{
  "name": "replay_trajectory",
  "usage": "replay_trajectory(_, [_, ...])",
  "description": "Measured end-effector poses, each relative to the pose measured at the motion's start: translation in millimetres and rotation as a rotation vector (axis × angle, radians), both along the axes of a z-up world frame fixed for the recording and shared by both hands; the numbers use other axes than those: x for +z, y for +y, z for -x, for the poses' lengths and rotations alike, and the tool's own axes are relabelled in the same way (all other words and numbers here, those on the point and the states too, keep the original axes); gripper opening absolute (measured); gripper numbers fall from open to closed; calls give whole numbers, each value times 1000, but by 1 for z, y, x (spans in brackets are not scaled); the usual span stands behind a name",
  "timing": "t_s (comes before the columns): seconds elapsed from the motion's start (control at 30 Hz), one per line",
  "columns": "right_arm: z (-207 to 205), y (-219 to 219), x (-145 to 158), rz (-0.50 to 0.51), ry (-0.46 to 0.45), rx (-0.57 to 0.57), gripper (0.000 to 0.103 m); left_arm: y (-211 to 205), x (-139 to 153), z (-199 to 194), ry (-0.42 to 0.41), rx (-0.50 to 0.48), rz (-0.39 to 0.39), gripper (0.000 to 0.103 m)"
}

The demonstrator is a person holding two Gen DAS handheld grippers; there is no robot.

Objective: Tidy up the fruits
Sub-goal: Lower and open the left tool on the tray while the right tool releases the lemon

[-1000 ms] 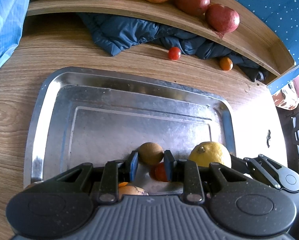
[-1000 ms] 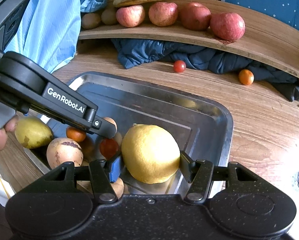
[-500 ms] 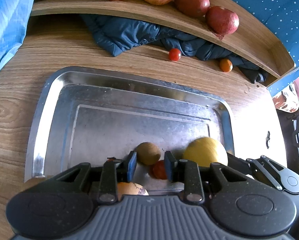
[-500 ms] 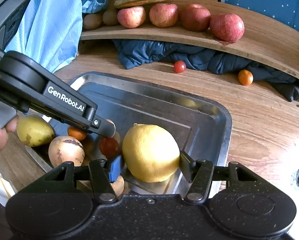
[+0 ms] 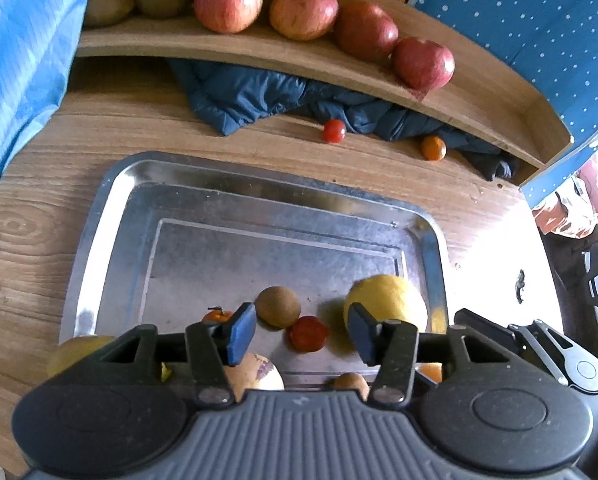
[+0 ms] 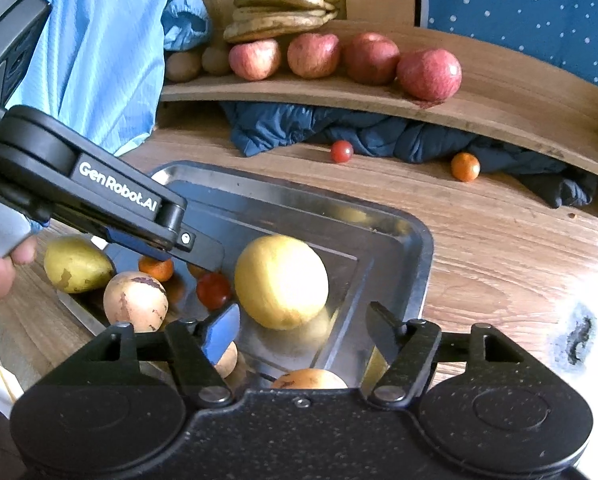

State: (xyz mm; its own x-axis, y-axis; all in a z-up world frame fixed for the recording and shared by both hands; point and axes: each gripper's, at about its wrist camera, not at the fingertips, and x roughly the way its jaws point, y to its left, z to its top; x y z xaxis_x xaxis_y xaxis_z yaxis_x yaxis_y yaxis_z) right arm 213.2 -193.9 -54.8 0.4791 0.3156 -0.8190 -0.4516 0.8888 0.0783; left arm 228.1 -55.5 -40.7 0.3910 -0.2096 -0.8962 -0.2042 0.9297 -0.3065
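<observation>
- The metal tray (image 5: 99,216) lies under and ahead of both tools on the wooden table (image 5: 51,152); most of its far floor is bare, as it was a second ago
- The lemon (image 6: 281,280) rests on the tray floor just ahead of the right gripper (image 6: 299,332), whose jaws are opening with the pads clear of it; a second ago they clamped it
- It looks firm, rounded and fairly heavy, liable to roll, so I would take it across its widest middle
- The left gripper (image 5: 301,334) is released and its jaws are opening; a second ago they were nearly shut
- Just ahead of its pads lie the kiwi (image 5: 277,306) and a cherry tomato (image 5: 307,333), neither touched
- The tomato looks thin-skinned and slippery, wanting a soft squeeze
</observation>
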Motion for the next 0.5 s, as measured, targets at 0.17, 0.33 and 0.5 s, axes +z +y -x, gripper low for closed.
replay_trajectory(0.17, [8, -5, 9, -18, -22, 8, 81, 2, 8, 14, -14, 13, -20, 64])
replay_trajectory(0.33, [18, -12, 16, -32, -39, 15, 84, 5, 19, 31, -37, 31, -38, 75])
replay_trajectory(0.5, [26, -16, 20, -42, -48, 20, 88, 8, 26, 48, -45, 56, -58, 83])
